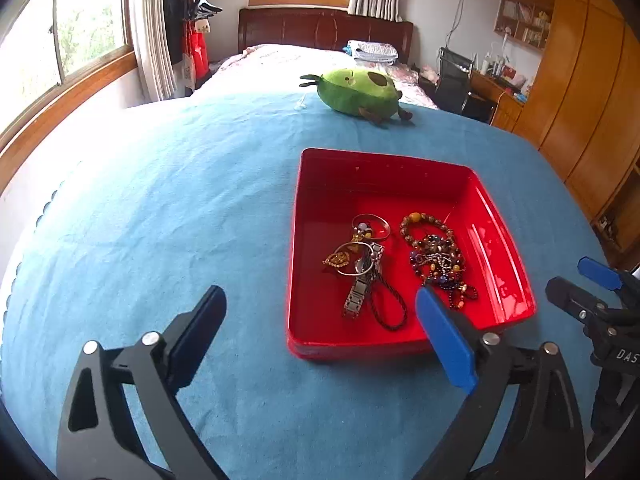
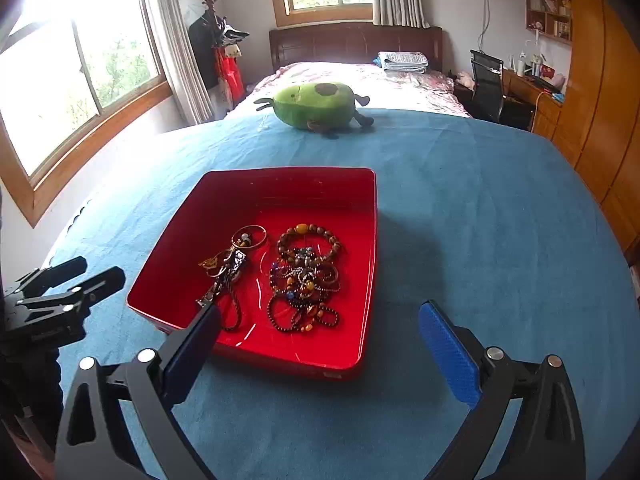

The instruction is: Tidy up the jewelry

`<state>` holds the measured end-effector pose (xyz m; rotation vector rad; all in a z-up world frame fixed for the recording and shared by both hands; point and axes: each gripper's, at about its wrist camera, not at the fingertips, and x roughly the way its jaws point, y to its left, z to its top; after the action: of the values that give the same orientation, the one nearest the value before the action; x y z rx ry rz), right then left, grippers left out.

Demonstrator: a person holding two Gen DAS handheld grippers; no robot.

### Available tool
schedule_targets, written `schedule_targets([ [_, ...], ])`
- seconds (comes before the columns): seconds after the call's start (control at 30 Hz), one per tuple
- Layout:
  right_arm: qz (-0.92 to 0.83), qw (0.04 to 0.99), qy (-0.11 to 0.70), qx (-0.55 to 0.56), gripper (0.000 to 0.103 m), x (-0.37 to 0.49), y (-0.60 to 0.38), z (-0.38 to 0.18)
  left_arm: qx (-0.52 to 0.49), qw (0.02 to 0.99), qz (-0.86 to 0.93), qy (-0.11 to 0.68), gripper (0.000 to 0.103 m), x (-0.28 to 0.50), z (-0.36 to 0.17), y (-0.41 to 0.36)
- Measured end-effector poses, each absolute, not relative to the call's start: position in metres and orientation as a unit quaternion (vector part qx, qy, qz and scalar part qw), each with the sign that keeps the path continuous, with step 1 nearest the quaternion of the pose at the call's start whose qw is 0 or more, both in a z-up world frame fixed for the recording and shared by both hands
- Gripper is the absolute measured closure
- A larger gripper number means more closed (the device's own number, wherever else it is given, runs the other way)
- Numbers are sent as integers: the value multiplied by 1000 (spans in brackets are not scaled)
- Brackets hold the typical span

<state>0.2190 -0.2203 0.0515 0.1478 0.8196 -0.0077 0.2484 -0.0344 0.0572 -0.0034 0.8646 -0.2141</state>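
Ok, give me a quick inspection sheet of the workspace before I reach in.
Surface: blue blanket, lightly wrinkled.
Job's things: red tray holding a bangle-and-watch pile and a beaded bracelet tangle.
Clutter: avocado plush beyond the tray.
Grippers: left tongs and right tongs both open, holding nothing, short of the tray.
Cables: a wall cord far off.
Surroundings: bed, windows, desk, wooden wardrobe.

Home bedroom. Dark wooden headboard (image 2: pixel 356 42) top centre, pink floral bedding (image 2: pixel 360 80) below it, green avocado plush toy (image 2: pixel 314 106) on blue blanket (image 2: pixel 480 220), orange wooden wardrobe (image 2: pixel 600 100) along right edge.
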Motion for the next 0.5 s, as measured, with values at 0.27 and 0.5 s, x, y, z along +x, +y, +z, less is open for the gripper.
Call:
schedule_targets([
  [0.27, -11, 913, 402, 67, 4, 206, -218, 48, 1, 900, -100, 425, 3, 247, 50, -33],
  [0.5, -17, 909, 411, 70, 4, 208, -217, 42, 6, 904, -98, 417, 3, 239, 49, -37],
])
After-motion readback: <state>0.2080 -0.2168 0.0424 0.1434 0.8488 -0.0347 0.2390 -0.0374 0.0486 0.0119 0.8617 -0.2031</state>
